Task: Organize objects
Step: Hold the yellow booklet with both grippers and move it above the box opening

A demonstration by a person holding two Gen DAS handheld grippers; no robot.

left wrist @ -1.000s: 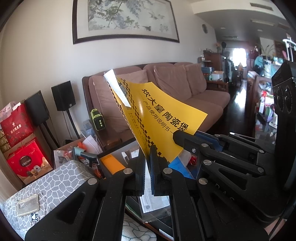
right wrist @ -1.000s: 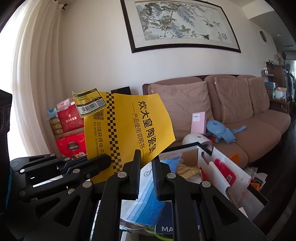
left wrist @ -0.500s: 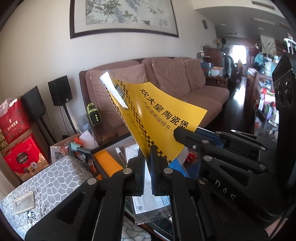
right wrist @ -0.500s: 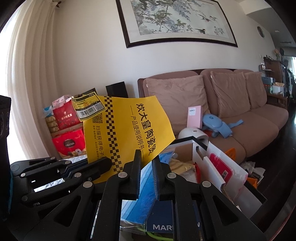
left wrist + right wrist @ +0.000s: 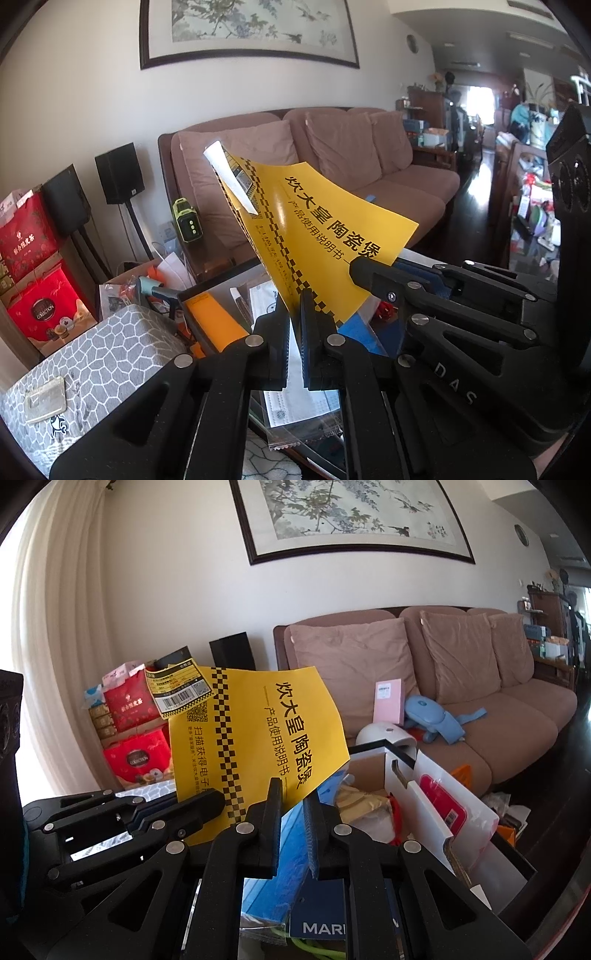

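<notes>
Glossy yellow booklet (image 5: 314, 236) bowed, pinched in left gripper (image 5: 294, 306), right gripper (image 5: 293, 797)

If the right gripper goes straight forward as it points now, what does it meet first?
Probably the blue pad between the right gripper's fingers, with the yellow manual just above; beyond them, the open box. Depth is unclear.

Yellow instruction leaflet (image 5: 314, 236) with black Chinese print and checkered stripe, barcode sticker (image 5: 179, 690) at upper corner, raised upright, tilted, centre frame
</notes>
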